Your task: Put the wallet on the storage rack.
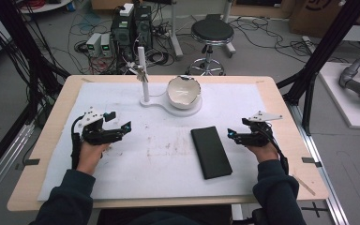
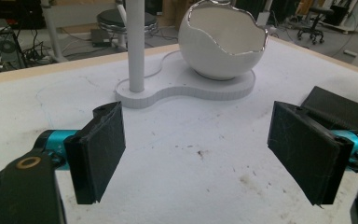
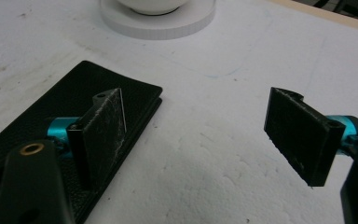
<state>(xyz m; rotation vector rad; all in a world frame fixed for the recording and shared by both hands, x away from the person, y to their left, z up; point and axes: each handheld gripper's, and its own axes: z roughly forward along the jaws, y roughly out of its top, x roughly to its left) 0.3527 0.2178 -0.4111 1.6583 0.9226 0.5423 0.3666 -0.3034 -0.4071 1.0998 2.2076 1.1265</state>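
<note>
A pale wooden surface (image 1: 281, 101) carries a white mat (image 1: 168, 159) that covers most of it; the mat is matt and slightly rough, scuffed with brown smudges near its middle. Beyond the far edge lies a grey floor strewn with cables, with a round black stool (image 1: 211, 33) at 12 o'clock and a stack of electronics boxes (image 1: 131, 28) at 11 o'clock; black frame posts rise at both sides. On the mat at 12 o'clock sits a white stand (image 1: 187, 108) with a flat, smoothly curved base, a slim upright post (image 1: 144, 75) on its left lobe and a glossy white eggshell-shaped bowl (image 1: 183, 92) with a jagged, silver-edged rim on its right lobe. A flat black rectangular case (image 1: 210, 152) with a fine leather-like grain lies on the mat at about 4 o'clock from the centre, long side running near to far, slightly slanted. The left gripper (image 1: 117, 127) hovers at 9 o'clock, its jaws wide apart and holding nothing; the jaw pads are dark, rubbery, ribbed slabs on teal mounts. The right gripper (image 1: 234, 136) sits at 3 o'clock, just beside the case's far right edge, jaws likewise spread apart and empty; in the right gripper view one jaw hangs over the case (image 3: 51, 112), the other over bare mat.
</note>
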